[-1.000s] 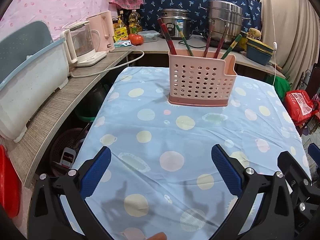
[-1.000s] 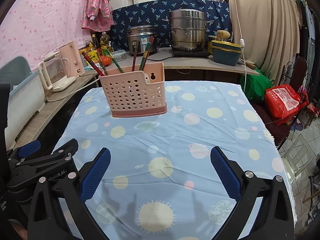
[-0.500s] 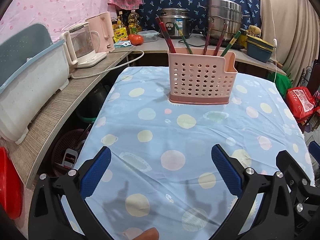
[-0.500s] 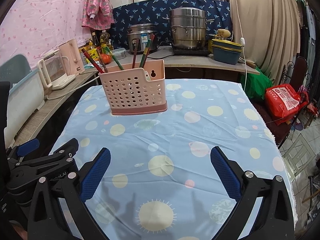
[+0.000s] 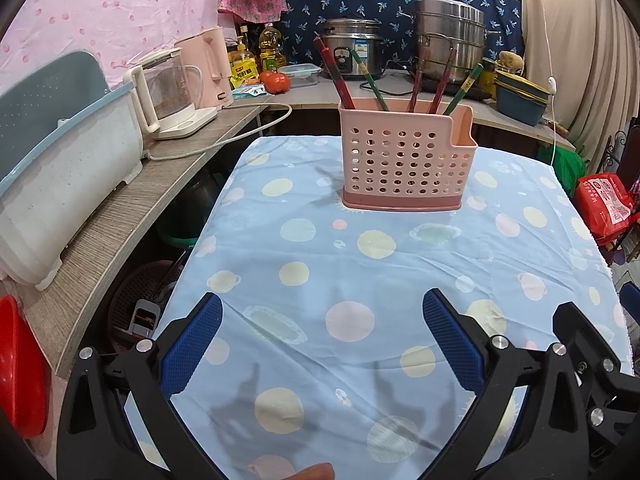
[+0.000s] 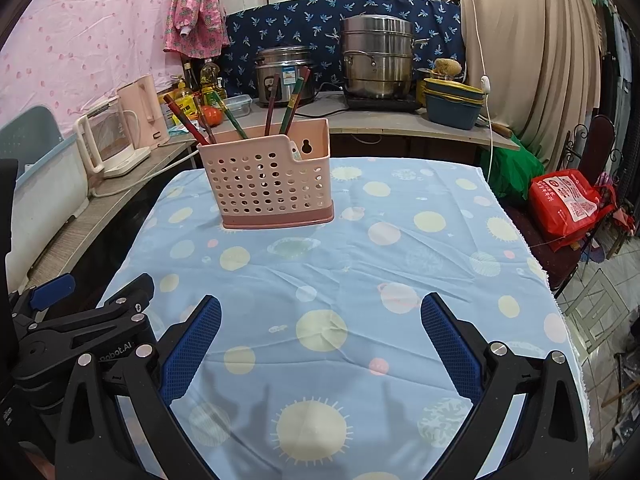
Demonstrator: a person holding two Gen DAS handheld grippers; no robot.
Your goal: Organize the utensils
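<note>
Both views have drawn slightly nearer the pink perforated plastic utensil holder (image 5: 406, 160) at the far end of the blue dotted tablecloth (image 5: 360, 280); left gripper (image 5: 322, 336) and right gripper (image 6: 320, 336) gape wide, empty; chopsticks (image 6: 286, 106) already stand inside, so approach slowly, descending from above.

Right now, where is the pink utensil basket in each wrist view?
Left wrist: the pink utensil basket stands upper centre, slightly right, on the spotted tablecloth.
Right wrist: the basket stands upper left of centre.
Shared landmark: the tall steel steamer pot behind it.
</note>
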